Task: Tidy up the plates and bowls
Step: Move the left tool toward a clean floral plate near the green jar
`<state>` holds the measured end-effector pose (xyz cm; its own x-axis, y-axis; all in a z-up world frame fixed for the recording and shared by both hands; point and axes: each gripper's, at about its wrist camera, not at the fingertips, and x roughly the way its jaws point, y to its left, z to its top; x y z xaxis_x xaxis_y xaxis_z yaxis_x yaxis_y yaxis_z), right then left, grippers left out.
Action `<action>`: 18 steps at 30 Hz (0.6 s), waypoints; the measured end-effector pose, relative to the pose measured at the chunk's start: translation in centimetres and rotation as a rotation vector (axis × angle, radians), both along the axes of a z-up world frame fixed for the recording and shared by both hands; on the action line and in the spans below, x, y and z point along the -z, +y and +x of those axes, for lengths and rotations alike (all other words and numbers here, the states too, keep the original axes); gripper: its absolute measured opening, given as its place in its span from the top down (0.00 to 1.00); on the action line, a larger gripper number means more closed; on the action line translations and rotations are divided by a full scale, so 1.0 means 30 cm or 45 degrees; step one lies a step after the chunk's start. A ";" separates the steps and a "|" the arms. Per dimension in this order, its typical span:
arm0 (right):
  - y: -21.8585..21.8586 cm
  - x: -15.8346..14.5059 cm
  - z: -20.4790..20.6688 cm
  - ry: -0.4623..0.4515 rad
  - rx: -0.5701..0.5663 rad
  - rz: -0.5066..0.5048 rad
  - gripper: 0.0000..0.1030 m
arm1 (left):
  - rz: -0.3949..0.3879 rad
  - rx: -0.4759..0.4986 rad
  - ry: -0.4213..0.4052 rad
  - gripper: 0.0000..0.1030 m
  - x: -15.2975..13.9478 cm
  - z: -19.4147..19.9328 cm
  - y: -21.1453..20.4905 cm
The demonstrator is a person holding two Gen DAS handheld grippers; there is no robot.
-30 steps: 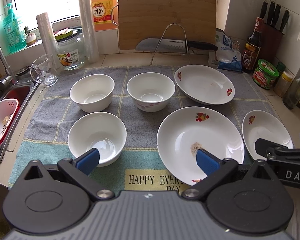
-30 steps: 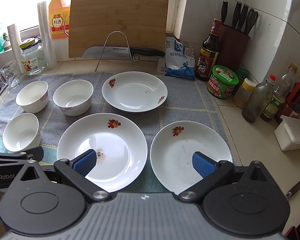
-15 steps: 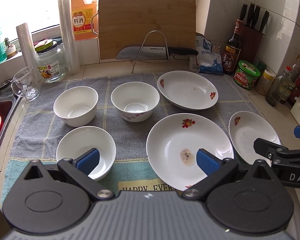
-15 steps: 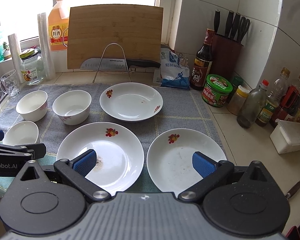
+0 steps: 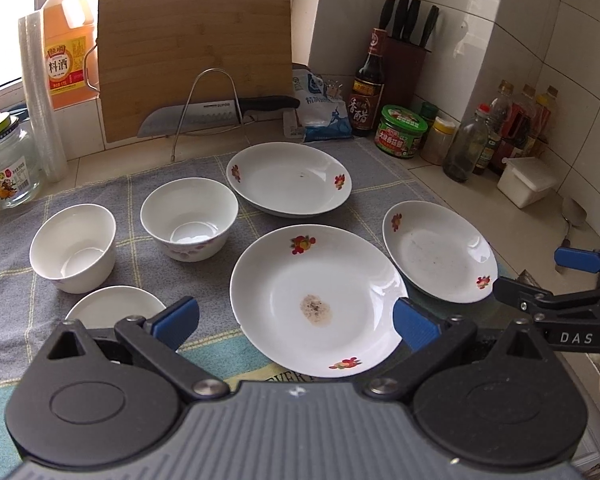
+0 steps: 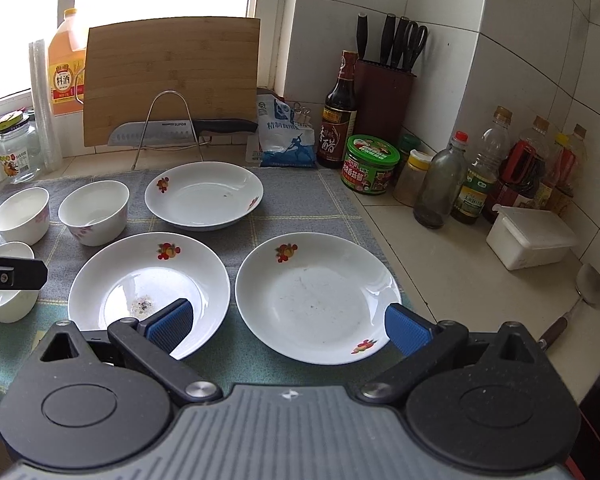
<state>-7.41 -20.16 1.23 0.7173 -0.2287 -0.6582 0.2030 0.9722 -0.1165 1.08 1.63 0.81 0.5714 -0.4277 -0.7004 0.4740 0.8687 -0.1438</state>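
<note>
The left gripper and right gripper are both spread wide above the plates, holding nothing.

Change over the last second. The left gripper has swung toward the right: the stained middle plate, formerly off to its right, now lies between its wide-open fingers, and the near bowl has slid to the frame's lower left, largely hidden behind the left finger. The sink and basket have left its view, while the bottles by the wall have entered. The right gripper has apparently risen and turned slightly right, so the right plate sits more centrally between its spread fingers. No dish has moved on the cloth.
</note>
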 end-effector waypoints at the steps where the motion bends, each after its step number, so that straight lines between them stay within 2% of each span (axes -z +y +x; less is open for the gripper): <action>1: -0.012 0.012 -0.006 0.010 0.003 0.003 0.00 | -0.007 0.006 -0.004 0.01 0.000 -0.001 -0.005; 8: -0.086 0.099 0.002 0.101 0.013 0.052 0.00 | -0.028 0.018 -0.050 0.01 0.005 0.002 -0.042; 11: -0.124 0.138 0.024 0.125 -0.014 0.071 0.00 | -0.009 0.008 -0.085 0.01 0.006 0.004 -0.075; 18: -0.206 0.234 0.081 0.190 -0.103 0.089 0.00 | 0.005 -0.033 -0.079 0.01 0.015 0.040 -0.172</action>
